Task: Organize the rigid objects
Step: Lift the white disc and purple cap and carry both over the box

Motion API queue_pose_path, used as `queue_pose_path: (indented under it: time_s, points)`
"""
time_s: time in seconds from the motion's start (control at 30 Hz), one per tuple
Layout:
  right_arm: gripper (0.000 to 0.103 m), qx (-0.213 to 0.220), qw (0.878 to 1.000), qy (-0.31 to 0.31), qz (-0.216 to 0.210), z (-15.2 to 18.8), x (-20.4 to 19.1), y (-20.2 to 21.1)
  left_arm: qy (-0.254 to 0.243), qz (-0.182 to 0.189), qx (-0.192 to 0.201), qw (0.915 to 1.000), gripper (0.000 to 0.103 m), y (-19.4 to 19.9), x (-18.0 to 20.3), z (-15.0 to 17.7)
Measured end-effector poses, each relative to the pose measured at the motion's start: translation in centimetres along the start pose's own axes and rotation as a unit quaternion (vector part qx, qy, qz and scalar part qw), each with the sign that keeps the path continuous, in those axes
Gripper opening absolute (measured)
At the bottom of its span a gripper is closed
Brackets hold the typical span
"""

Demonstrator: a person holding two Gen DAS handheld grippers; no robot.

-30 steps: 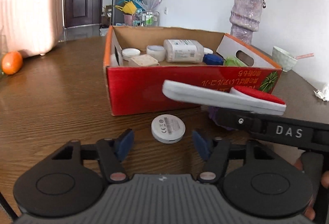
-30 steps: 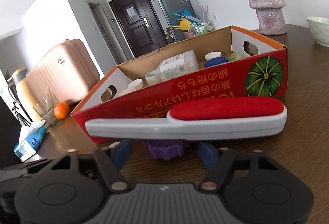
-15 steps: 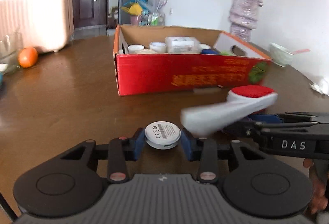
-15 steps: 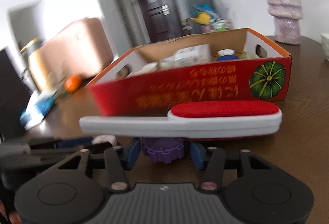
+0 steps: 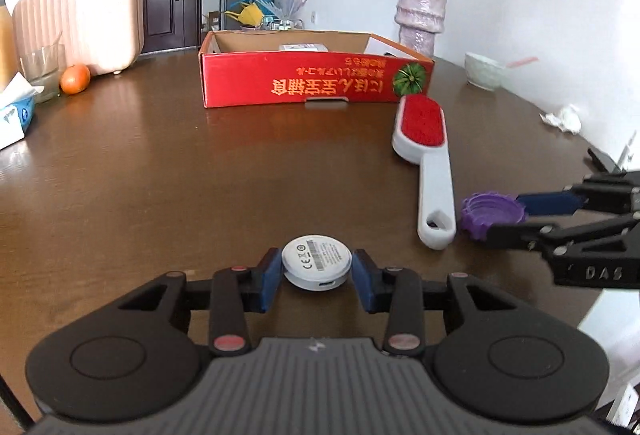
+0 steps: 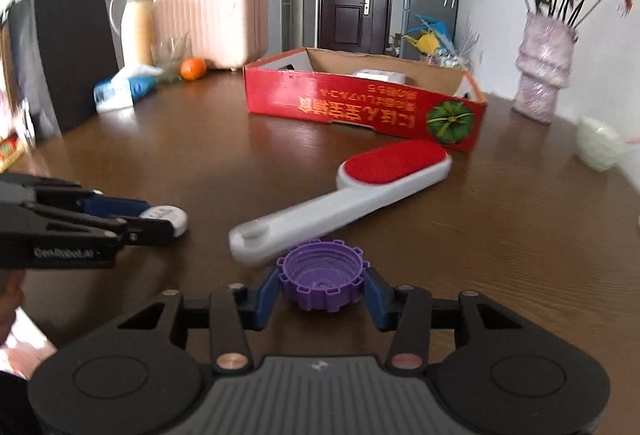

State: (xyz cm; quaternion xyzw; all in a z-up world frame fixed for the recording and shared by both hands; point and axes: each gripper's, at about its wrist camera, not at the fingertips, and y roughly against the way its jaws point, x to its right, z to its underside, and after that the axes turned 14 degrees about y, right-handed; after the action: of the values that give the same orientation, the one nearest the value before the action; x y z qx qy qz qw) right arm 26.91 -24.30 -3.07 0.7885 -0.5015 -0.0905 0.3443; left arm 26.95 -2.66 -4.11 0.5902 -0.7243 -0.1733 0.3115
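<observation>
Left gripper (image 5: 316,277) pinches a white round plastic puck (image 5: 316,267), right gripper (image 6: 322,293) jaws closing on a purple ribbed plastic cap (image 6: 322,273), likely bound for the far red cardboard box (image 5: 316,85); red-padded white plastic lint brush (image 5: 426,163) lies flat between, head toward box, handle toward grippers.

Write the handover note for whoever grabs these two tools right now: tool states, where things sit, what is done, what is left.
Left tool: shut on the white round puck.
Right tool: jaws closing, pads at the sides of the purple cap, which sits between them.
Lint brush: lies on the table, loose, between the tools and the red box.
Done: several items already lie in the box.
Left: puck, cap and brush still outside the box; probably carry the puck and cap in first, then the brush.
</observation>
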Motion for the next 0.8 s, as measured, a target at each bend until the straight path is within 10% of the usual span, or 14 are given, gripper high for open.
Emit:
queue_pose_path:
  time_s: [0.27,0.37,0.5,0.6,0.8]
  points:
    - [0.058,0.016,1.0,-0.023,0.014,1.8,0.7,0.9,-0.027,-0.015,0.007,0.9995,0.046,0.1,1.1,1.3]
    - [0.059,0.019,0.999,-0.026,0.016,1.9,0.8,0.3,-0.028,-0.011,0.004,0.9995,0.069,-0.1,1.1,1.5]
    - [0.062,0.026,0.999,-0.029,0.017,1.9,0.7,-0.7,-0.027,-0.008,0.009,0.9996,0.064,-0.4,0.9,1.3]
    - [0.052,0.026,0.999,-0.026,0.012,1.9,0.6,-1.2,-0.016,-0.016,0.013,0.9997,0.04,-0.5,0.6,0.9]
    - [0.052,0.026,0.999,-0.026,0.003,2.3,0.4,-0.5,0.011,-0.02,0.021,0.9995,0.04,0.9,0.0,0.3]
